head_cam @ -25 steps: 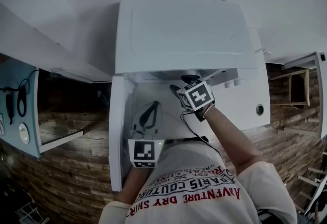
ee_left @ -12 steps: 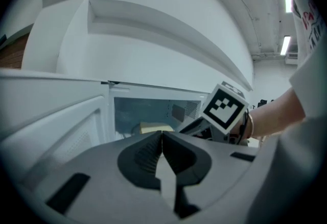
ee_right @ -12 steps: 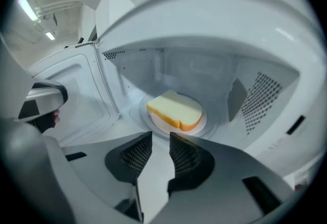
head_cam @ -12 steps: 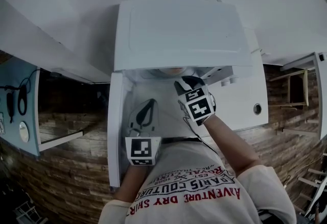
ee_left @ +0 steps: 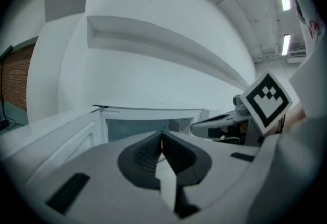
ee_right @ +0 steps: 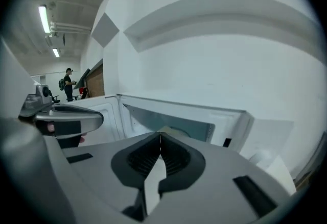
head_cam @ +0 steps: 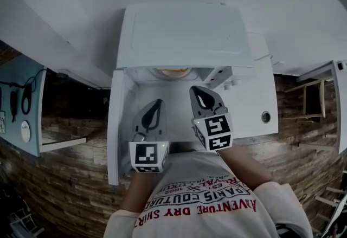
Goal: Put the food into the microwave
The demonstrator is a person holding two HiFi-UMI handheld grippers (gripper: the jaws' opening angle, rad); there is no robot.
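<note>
Two tools hang empty in front of an open microwave (head_cam: 184, 31), and the food (head_cam: 172, 72), a pale yellowish serving on what looks like a plate, sits inside the cavity towards its back. By that showing the main part of the job appears done, with only the door (head_cam: 115, 123) left to deal with. It stands swung wide to the left and nothing blocks its path. The left tool (head_cam: 156, 108) is clenched tight, its ribbed pads meeting with nothing between them. It is aimed at the opening from the door side, which would make it the handier of the two for pushing the door shut. The right tool (head_cam: 199, 95) has just been closing its jaws, and they meet on nothing at all, its tip reaching a little nearer the cavity than its partner's. Both are held side by side close to the person's chest, well apart from the food, pointing forward and only slightly downward into the oven. Their marker cubes face up towards the head camera. The forearms run back under the printed shirt (head_cam: 206, 199), elbows tucked in. That is a pose of standing off from the oven, not of reaching into it. Whether the plate sits centred in the cavity cannot be told from here.
</note>
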